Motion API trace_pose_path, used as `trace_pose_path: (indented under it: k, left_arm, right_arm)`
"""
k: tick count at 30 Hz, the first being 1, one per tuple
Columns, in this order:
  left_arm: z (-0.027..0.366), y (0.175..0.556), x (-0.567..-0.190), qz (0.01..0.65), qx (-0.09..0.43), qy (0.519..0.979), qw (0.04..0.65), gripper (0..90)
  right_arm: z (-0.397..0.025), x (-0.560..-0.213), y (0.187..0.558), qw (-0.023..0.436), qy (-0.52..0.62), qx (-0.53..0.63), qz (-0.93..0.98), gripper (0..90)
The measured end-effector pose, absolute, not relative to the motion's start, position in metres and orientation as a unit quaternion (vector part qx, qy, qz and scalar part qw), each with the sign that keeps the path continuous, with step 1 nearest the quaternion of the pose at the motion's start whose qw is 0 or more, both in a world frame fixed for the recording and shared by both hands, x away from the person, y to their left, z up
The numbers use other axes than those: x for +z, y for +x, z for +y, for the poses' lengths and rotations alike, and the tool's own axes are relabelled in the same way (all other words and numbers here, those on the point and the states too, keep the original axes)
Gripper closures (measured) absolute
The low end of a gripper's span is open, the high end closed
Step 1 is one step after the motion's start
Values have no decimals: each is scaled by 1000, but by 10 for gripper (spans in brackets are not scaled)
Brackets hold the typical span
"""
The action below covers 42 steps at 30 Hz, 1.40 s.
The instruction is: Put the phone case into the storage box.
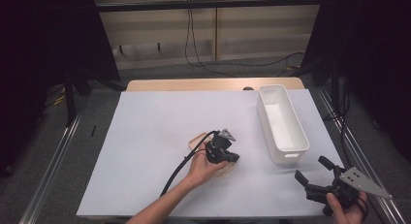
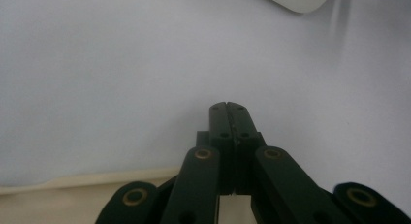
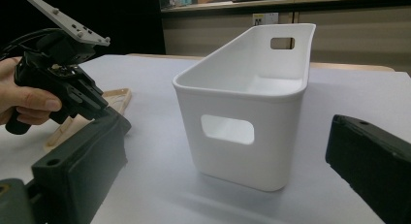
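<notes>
Bin (image 1: pixel 283 132): white plastic, oblong, upright, empty, a handle slot in each end wall. Stands ahead of the spread-jawed right claw (image 1: pixel 312 171), short end toward it.

Tray (image 1: pixel 197 140): pale wood, flat, low-rimmed, largely covered. Lies directly under the left claw (image 1: pixel 234 157), whose jaws are pressed together.

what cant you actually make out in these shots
- Whether the left gripper pinches the flat wooden piece: in the high view the hand and gripper cover most of it; in the left gripper view its fingers meet with nothing visible between them.
- The floor of the white bin: in the right gripper view its near wall hides it.
- The small dark thing at the table's far edge: too small in the high view.
</notes>
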<state>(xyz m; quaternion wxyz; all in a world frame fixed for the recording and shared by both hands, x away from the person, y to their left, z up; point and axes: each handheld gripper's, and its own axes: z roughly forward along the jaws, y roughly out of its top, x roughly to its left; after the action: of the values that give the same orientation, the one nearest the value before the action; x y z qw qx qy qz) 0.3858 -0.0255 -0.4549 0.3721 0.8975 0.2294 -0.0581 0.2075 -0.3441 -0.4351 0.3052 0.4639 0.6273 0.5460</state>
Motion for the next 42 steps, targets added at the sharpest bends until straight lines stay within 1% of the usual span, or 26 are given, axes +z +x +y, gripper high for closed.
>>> trace_pose_path:
  k: [20, 42]
  left_arm:
    - [-14, 377, -454, 226, -55, 899, 370, 900]
    - [8, 367, -452, 225, -60, 901, 367, 900]
  right_arm:
    - [-343, -435, 207, 304, 464, 547, 627, 5]
    - [-342, -435, 208, 303, 463, 545, 629, 5]
